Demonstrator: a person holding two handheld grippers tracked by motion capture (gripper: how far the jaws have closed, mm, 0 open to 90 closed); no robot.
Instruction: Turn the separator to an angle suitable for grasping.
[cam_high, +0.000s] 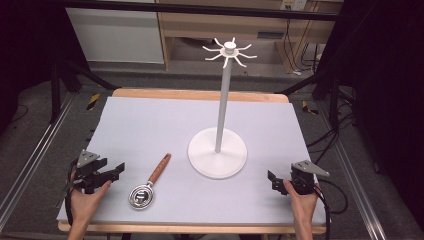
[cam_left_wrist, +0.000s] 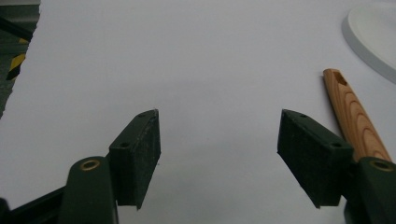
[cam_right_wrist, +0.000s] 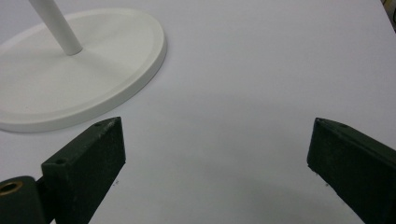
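A small metal strainer (cam_high: 142, 195) with a wooden handle (cam_high: 160, 168) lies on the pale mat, front left of centre. A white stand (cam_high: 218, 150) with a round base, a tall pole and hooks (cam_high: 230, 52) at its top rises at the middle. My left gripper (cam_high: 118, 171) rests near the mat's left edge, open and empty, just left of the strainer. The wooden handle (cam_left_wrist: 355, 114) runs past its right jaw in the left gripper view. My right gripper (cam_high: 272, 181) sits at the front right, open and empty. The stand's base (cam_right_wrist: 74, 79) lies ahead of it to the left.
The pale mat (cam_high: 150, 125) covers a wooden table (cam_high: 200, 95). Dark floor, metal rails and cables (cam_high: 335, 135) surround the table. A wooden shelf unit (cam_high: 225, 25) stands behind it.
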